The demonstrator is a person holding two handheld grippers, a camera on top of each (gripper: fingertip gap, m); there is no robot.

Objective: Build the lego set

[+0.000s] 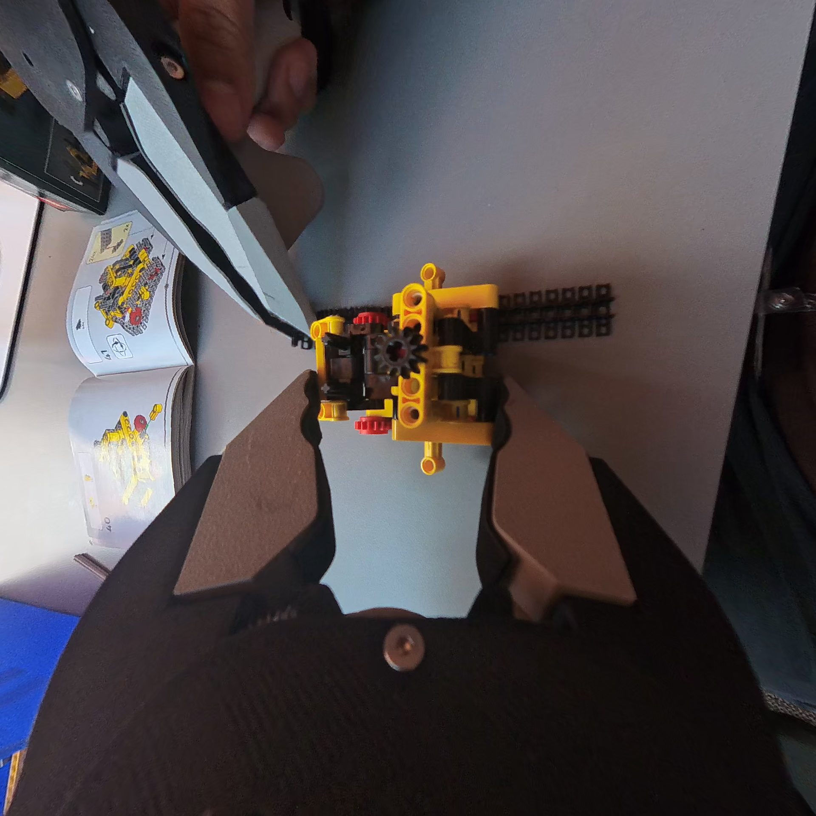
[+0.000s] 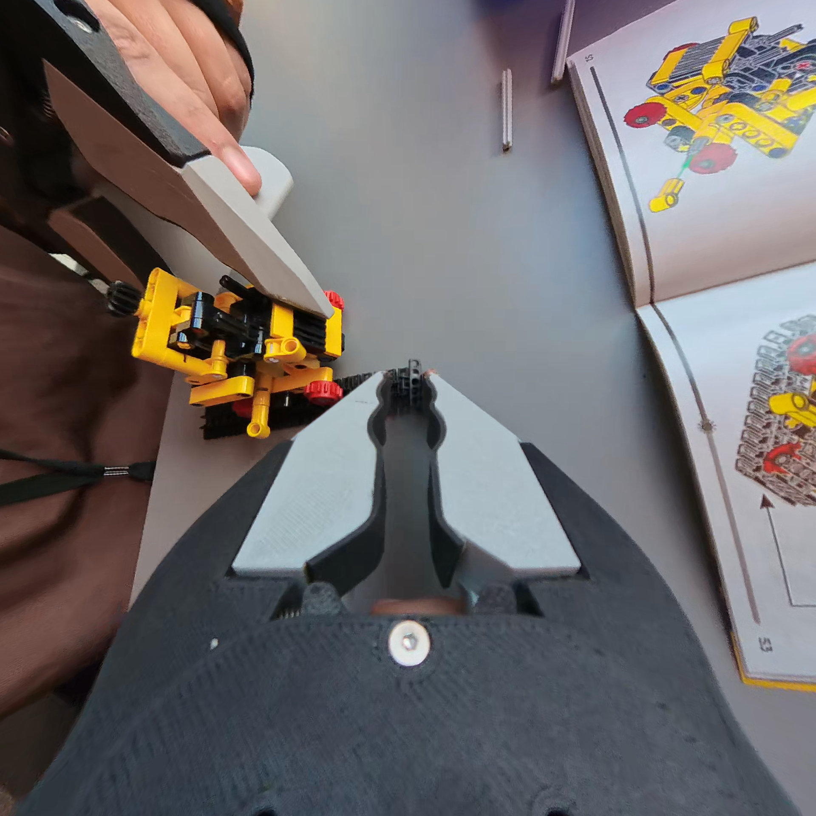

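The grey table (image 1: 552, 154) carries everything, and the open instruction booklet (image 2: 715, 273) lies at one side of it, with its pages turned up so that the person can follow the drawings during the work.

In the middle stands the yellow and black lego model (image 1: 410, 362), a half-built vehicle. The left gripper (image 1: 404, 397) is spread wide around its body, one finger against each end, so it grips the model and keeps it steady on the table. I judge that this grip is there so the model does not slide while the other side works on it. The hand (image 2: 176, 79) on this gripper shows in the right wrist view.

Under and behind the model lies the black track chain (image 1: 556, 318), stretched flat on the table past the far side. Probably it must wrap around the red wheels (image 1: 373, 425), as the booklet page shows.

The right gripper (image 2: 408, 375) is pressed nearly together and pinches the free end of the track, a small black link (image 2: 413, 375), just beside the front of the model. It holds the end low, perhaps to lift it over the wheels.

A thin grey axle (image 2: 507, 110) rests alone on the table, well apart from the model, not yet used.
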